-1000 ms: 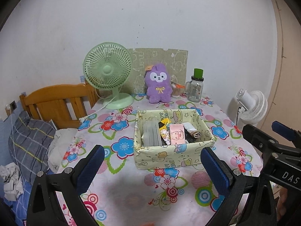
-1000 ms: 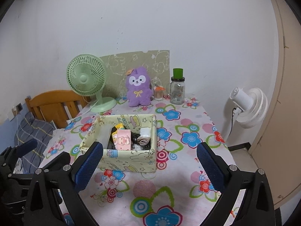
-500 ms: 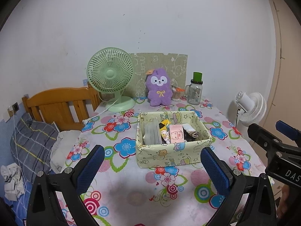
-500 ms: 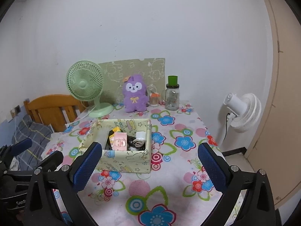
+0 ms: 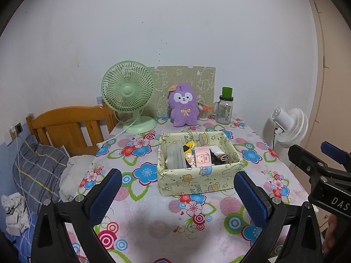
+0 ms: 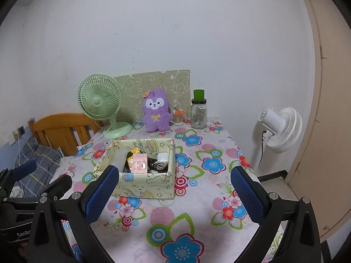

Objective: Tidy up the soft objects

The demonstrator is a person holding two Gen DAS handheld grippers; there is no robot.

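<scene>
Both grippers, left (image 5: 177, 194) and right (image 6: 174, 191), have pulled back and up from the table (image 6: 197, 214), jaws wide apart and empty. Your box (image 5: 198, 180) sits mid-table with the soft things packed inside; sorting looks finished.

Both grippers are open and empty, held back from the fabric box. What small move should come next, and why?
Probably reach the right gripper forward, past the fabric box, toward the purple plush toy. It stands alone at the table's far edge while other items already sit in the box.
</scene>
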